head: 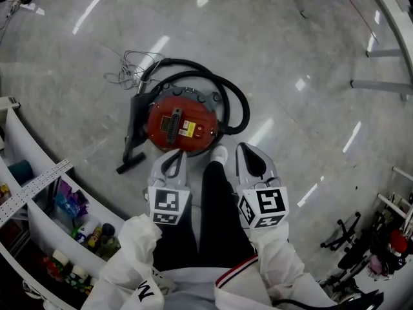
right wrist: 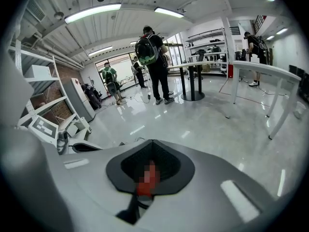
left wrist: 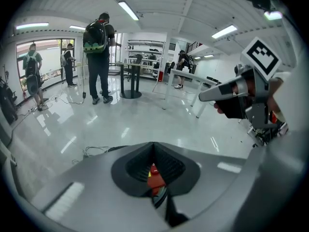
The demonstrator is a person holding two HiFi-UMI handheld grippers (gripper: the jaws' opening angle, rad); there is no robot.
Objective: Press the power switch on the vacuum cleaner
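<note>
A round red vacuum cleaner point(head: 181, 124) sits on the shiny floor, with its black hose point(head: 232, 99) looped around it. I cannot pick out its power switch. Both grippers hang above its near side and touch nothing. The left gripper point(head: 174, 155) is shut over the vacuum's near left edge. The right gripper point(head: 245, 150) is shut to the right of it. In the left gripper view the shut left gripper point(left wrist: 154, 149) shows a sliver of the red vacuum point(left wrist: 153, 180) through its gap, and the right gripper point(left wrist: 227, 92) is at the upper right. The right gripper view shows its gripper point(right wrist: 149, 146) shut too.
The vacuum's black floor nozzle point(head: 132, 150) lies at its left, and a tangle of thin cable point(head: 129, 66) behind it. White curved shelving point(head: 39, 179) with small items runs along the left. My dark trouser leg and shoe point(head: 219, 155) stand between the grippers. People point(left wrist: 99, 57) stand farther off by tables.
</note>
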